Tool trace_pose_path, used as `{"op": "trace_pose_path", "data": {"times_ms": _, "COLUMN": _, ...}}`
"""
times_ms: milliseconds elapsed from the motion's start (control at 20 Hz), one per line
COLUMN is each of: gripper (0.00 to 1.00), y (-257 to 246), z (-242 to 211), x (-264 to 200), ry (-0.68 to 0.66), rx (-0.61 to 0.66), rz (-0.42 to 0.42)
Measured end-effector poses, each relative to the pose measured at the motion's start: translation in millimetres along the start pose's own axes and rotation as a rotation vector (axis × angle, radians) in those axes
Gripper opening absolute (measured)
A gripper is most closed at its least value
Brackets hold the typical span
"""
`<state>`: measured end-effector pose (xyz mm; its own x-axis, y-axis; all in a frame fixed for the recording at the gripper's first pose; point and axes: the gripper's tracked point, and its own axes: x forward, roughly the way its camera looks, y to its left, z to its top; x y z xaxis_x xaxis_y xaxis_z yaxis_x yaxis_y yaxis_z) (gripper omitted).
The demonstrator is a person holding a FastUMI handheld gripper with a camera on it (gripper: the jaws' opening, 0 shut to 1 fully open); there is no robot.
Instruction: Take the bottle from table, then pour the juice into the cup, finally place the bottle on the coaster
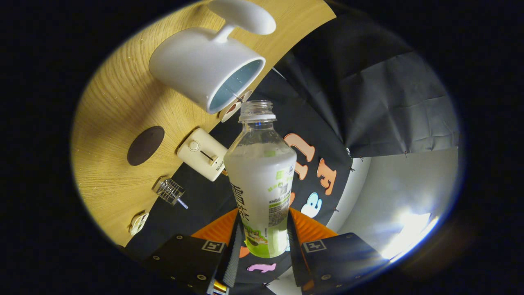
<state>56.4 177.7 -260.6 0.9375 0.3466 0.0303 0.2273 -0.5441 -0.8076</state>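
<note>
1. Gripper (264,241) clamps the uncapped bottle (262,180) between both fingers, its mouth just beside the cup (204,61) rim.
2. Coaster (145,145) lies well apart on open counter (110,106).
3. Bottle label print is unreadable.

One bottle (262,176) held between the gripper (264,241) fingers; beyond the bottle, one cup (204,65), one coaster (145,145), one toaster (202,159).

A recording booth dressed like a home kitchen: black cloth walls (380,94) close around a wood-grain table (110,110) carrying a white mug (200,65) and small toaster-like appliance (201,159).
</note>
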Motion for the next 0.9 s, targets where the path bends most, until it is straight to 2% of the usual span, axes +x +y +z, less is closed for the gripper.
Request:
{"op": "trace_pose_path", "data": {"times_ms": 250, "gripper": 0.55, "y": 9, "z": -1, "x": 1, "ry": 0.017, "rx": 0.060, "rz": 0.037}}
{"op": "trace_pose_path", "data": {"times_ms": 500, "gripper": 0.55, "y": 37, "z": -1, "x": -3, "ry": 0.066, "rx": 0.267, "rz": 0.158}}
{"op": "trace_pose_path", "data": {"times_ms": 600, "gripper": 0.55, "y": 54, "z": 1, "x": -7, "ry": 0.097, "rx": 0.392, "rz": 0.225}}
{"op": "trace_pose_path", "data": {"times_ms": 750, "gripper": 0.55, "y": 80, "z": 11, "x": -17, "ry": 0.151, "rx": 0.666, "rz": 0.352}}
{"op": "trace_pose_path", "data": {"times_ms": 900, "gripper": 0.55, "y": 80, "z": 8, "x": -9, "ry": 0.231, "rx": 0.933, "rz": 0.393}}
